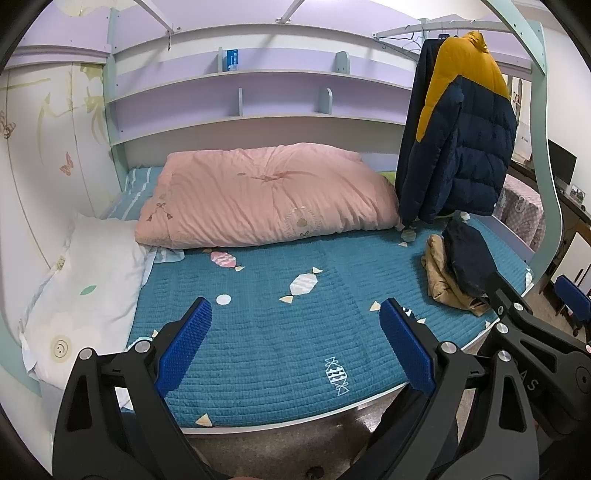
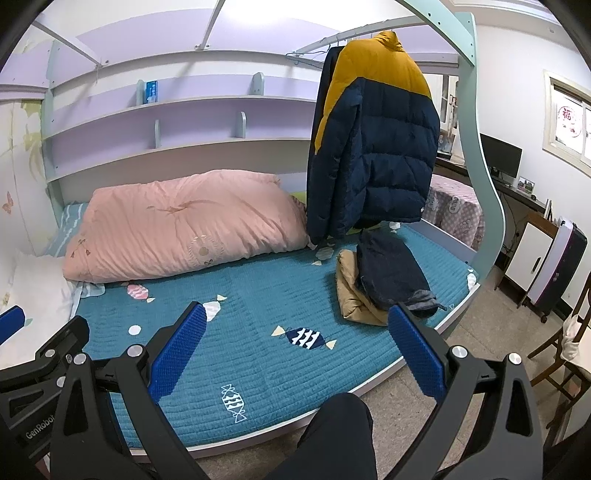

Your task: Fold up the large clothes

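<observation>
Both grippers, left [image 1: 295,343] and right [image 2: 297,347], hang spread wide and empty over the near edge of the bed [image 2: 258,295]. The jacket [image 2: 376,140] I probably want is on the rail [image 2: 351,35], far right, above two folded clothes [image 2: 388,280]. I'd grab it high by both shoulders so it lifts off clean.

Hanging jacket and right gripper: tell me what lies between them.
In the right wrist view, two folded garments on the teal bedspread lie between jacket and right gripper.
</observation>
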A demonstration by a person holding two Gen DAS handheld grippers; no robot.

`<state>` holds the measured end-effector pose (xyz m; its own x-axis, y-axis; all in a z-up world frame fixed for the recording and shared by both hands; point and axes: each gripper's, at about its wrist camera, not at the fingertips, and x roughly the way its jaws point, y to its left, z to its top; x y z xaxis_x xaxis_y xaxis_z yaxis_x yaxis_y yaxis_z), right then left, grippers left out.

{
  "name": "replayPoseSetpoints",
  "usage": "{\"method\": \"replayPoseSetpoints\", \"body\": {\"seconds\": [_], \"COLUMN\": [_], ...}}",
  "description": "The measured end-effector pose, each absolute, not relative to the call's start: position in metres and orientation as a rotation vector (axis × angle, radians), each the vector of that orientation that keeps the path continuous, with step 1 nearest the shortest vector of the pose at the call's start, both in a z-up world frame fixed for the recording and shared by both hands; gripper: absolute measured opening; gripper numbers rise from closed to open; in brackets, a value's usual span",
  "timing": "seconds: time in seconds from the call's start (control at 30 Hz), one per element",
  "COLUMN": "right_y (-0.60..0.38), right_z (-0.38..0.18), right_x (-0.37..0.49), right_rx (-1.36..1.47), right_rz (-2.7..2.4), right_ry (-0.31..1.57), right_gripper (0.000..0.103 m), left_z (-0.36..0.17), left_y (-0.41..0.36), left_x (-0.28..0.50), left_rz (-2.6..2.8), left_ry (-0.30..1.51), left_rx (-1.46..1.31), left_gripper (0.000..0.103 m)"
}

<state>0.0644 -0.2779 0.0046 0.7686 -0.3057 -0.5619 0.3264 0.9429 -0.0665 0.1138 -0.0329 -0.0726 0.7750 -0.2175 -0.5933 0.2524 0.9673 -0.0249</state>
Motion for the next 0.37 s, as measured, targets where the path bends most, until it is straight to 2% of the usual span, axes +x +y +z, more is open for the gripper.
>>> {"method": "replayPoseSetpoints", "body": {"seconds": [0.37], "right_y": [-0.2810], "right_z": [0.0034], "right_x": [0.0701], "right_rx": [0.032], "right_rz": [-0.324], "right_ry": [0.612], "right_gripper": [0.096], "left_z": [-0.0729], "left_y": [-0.0331], "left_x": [0.1176], "left_rz": [-0.245], "left_ry": [0.658], "left_rx": [0.045], "left_gripper": [0.093]}}
